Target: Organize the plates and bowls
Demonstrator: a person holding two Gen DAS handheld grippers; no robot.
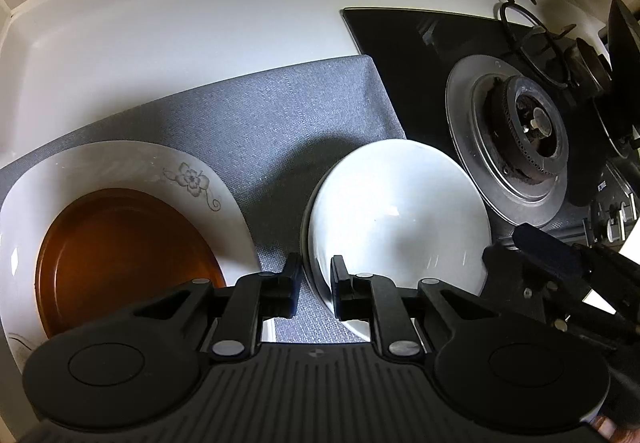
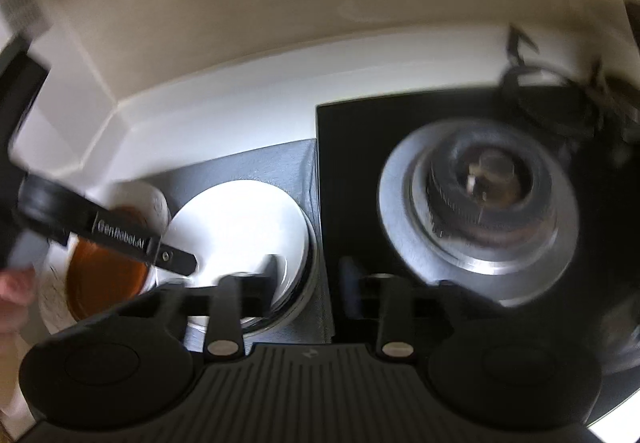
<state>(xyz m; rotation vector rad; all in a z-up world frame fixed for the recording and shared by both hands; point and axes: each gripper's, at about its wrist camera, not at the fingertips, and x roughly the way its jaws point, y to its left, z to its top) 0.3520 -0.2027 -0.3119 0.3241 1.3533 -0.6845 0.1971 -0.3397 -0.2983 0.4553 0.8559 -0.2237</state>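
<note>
On the grey mat beside the stove, our left claw straddled the white bowl's rim, jaws apart; our right claw gaped too; a shallow bite might let it slip.

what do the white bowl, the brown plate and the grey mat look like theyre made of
White bowl: probably glazed ceramic, glossy with bright highlights on its smooth inside.
Brown plate: possibly amber glass or glossy plastic; it has a warm, see-through glow and a sheen, though the look leaves this open.
Grey mat: woven fabric, matte, with a fine weave texture and faint fold lines.
</note>
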